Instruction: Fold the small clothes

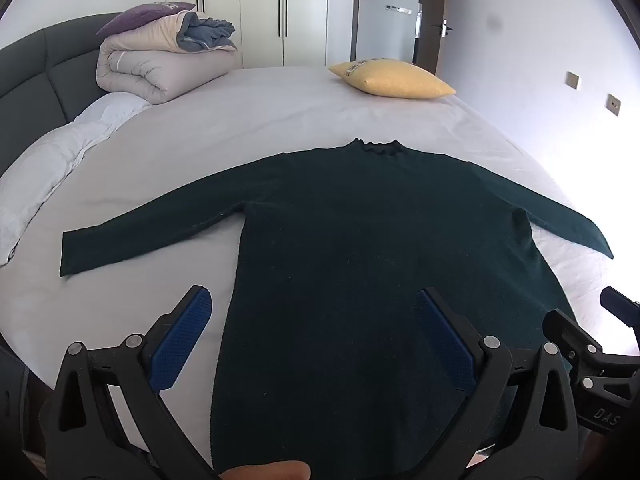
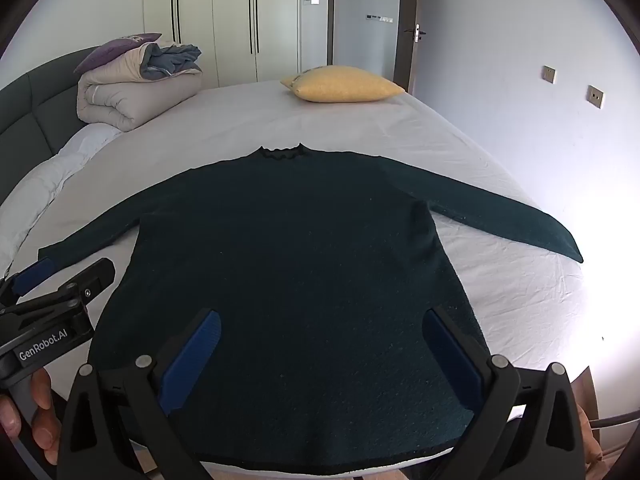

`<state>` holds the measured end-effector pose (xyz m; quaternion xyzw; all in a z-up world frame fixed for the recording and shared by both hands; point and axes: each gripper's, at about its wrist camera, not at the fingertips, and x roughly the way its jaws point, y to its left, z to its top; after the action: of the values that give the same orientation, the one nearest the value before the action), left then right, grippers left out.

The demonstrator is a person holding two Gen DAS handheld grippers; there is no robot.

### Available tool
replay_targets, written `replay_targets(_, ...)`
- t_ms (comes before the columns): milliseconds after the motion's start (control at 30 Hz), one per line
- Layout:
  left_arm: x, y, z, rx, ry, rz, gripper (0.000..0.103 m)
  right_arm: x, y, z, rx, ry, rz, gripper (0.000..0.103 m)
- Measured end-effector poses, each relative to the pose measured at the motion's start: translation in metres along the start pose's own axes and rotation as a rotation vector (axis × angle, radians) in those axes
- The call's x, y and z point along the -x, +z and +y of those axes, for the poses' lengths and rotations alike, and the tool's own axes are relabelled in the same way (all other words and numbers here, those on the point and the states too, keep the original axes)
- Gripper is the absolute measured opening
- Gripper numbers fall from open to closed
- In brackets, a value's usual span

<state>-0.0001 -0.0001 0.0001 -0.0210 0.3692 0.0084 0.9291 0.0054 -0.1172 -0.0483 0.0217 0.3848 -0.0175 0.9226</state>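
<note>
Left wrist view: a dark green sweater (image 1: pixel 360 240) lies flat on the bed (image 1: pixel 260 120), collar away from the camera, both sleeves spread out to the sides. The left gripper (image 1: pixel 316 312) hovers over the sweater's lower left part with its blue-padded fingers (image 1: pixel 184 340) wide apart and nothing between them; one finger is over the sheet, the other over the knit. At the right edge the right gripper (image 1: pixel 592 344) pokes in. Beyond the collar a yellow pillow (image 1: pixel 394 78) sits near the far edge, well apart from the sweater. A rolled duvet (image 1: pixel 160 68) is piled by the headboard (image 1: pixel 32 68), a purple cushion (image 1: pixel 140 16) on top. Wardrobe doors (image 1: pixel 264 8) close off the back.

Right wrist view: the sweater (image 2: pixel 288 260) fills the middle, its hem just at the near edge of the bed (image 2: pixel 500 272). The right gripper (image 2: pixel 322 324) hangs above the lower body, fingers (image 2: pixel 192 360) spread open, both over the fabric. The left gripper (image 2: pixel 60 280) shows at the left, held in a hand (image 2: pixel 36 412), close to the left sleeve end. Yellow pillow (image 2: pixel 344 84) and duvet (image 2: pixel 136 88) lie beyond, clear of the garment.
</note>
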Motion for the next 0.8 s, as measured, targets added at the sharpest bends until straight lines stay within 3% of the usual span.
replay_targets(800, -0.007, -0.01, 0.006, 0.002, 0.01, 0.008, 0.103, -0.001, -0.004, 0.006, 0.009, -0.004, 0.01, 0.103)
